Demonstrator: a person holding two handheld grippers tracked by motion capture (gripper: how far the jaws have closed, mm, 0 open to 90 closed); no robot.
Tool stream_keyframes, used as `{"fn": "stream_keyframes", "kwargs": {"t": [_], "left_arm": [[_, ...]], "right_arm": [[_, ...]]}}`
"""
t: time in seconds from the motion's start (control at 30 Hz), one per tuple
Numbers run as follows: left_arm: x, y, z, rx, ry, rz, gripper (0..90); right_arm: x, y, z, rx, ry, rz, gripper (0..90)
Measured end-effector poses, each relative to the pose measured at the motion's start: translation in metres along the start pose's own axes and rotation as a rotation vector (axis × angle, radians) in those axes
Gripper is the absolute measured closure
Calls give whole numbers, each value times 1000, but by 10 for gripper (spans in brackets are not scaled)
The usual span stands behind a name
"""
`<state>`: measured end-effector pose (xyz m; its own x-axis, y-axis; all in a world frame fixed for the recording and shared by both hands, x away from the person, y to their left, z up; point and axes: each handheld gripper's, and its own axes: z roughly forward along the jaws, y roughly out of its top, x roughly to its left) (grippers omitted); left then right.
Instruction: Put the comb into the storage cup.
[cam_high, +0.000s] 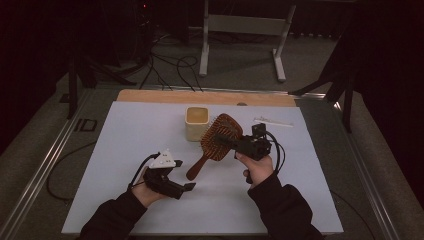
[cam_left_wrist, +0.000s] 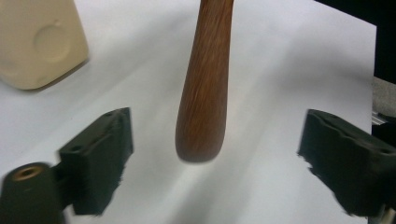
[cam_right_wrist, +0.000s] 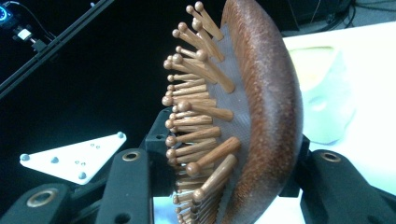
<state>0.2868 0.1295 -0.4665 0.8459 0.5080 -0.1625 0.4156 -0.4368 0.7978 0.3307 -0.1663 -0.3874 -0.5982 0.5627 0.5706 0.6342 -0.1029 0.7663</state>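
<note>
From the high view, I had the wooden hairbrush (cam_high: 216, 141) lifted off the white bench (cam_high: 125, 150), its head clamped in my right claw (cam_high: 231, 143) and its handle slanting down toward my left claw (cam_high: 189, 186). The cream cup (cam_high: 196, 122) stood just behind the brush head.

In the left gripper view, the left claw (cam_left_wrist: 212, 161) was spread wide, both jaws well clear of the brush handle (cam_left_wrist: 204, 84), whose rounded end hung between them above the bench. The cup (cam_left_wrist: 39, 42) sat at upper left.

In the right gripper view, the right claw (cam_right_wrist: 224, 186) was clenched on the brush head (cam_right_wrist: 261, 102), one jaw against the wooden bristles (cam_right_wrist: 196, 121), the other on the curved back.

I judged this the handover step: next I would need to bring the left claw up around the handle and close it squarely before loosening the right.
</note>
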Motion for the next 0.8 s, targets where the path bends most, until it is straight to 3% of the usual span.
{"fn": "stream_keyframes", "kwargs": {"t": [0.07,0.2,0.5,0.8], "left_arm": [[2,-1,-3,7,-34,-2,1],[6,-4,-13,-7,-50,-12,0],[11,-21,-27,-17,-20,13,0],[14,-40,-36,-85,16,21,0]], "right_arm": [[1,4,-2,-10,-7,-15,528],[4,12,-5,-23,-11,-27,528],[11,35,-11,-63,-32,-69,529],[18,60,-11,-90,-55,-104,529]]}}
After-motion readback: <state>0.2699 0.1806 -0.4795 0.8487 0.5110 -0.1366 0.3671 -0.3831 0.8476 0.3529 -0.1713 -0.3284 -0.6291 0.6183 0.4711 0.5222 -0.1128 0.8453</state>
